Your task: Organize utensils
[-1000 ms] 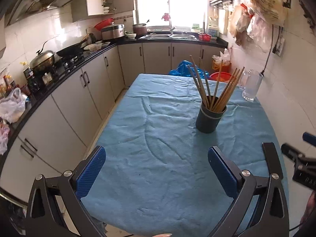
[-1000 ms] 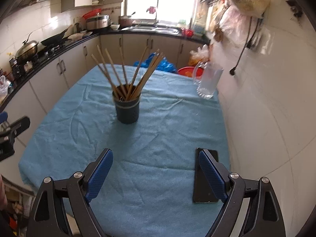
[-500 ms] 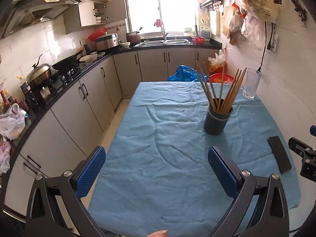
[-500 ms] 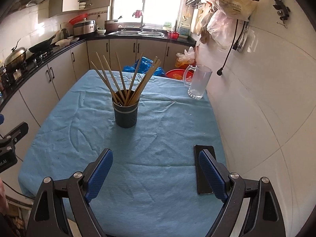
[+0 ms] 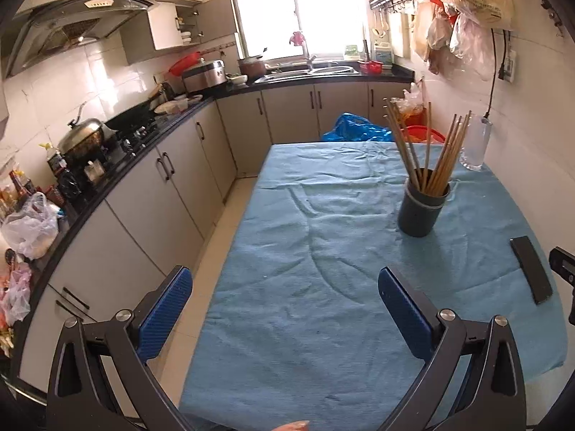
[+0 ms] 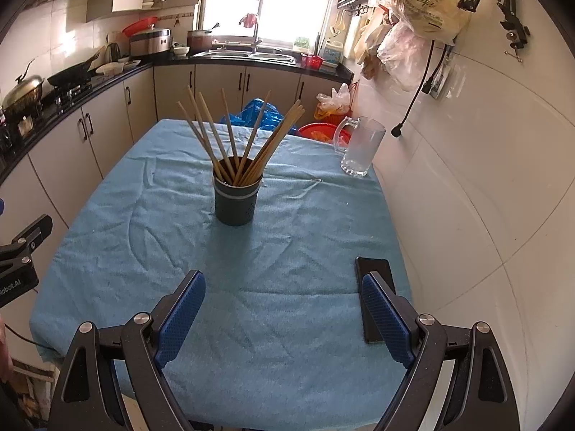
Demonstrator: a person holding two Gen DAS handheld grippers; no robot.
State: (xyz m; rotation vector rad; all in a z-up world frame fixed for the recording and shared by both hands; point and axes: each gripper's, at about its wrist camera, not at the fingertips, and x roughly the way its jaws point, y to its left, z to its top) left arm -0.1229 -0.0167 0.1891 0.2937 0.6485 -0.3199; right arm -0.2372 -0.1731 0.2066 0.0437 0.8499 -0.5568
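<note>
In the right wrist view, the holder stood on the table slightly left of centre frame, with the chopsticks fanned out in it. The glass jug sat on the table's far corner, to the upper right of the holder and well apart from it. The phone lay flat near the table's right edge, in the lower right of the frame, partly behind the right gripper's right finger. The counter ran along the left side and across the top, where the sink sat below the window. Bags hung on the wall at the upper right.
</note>
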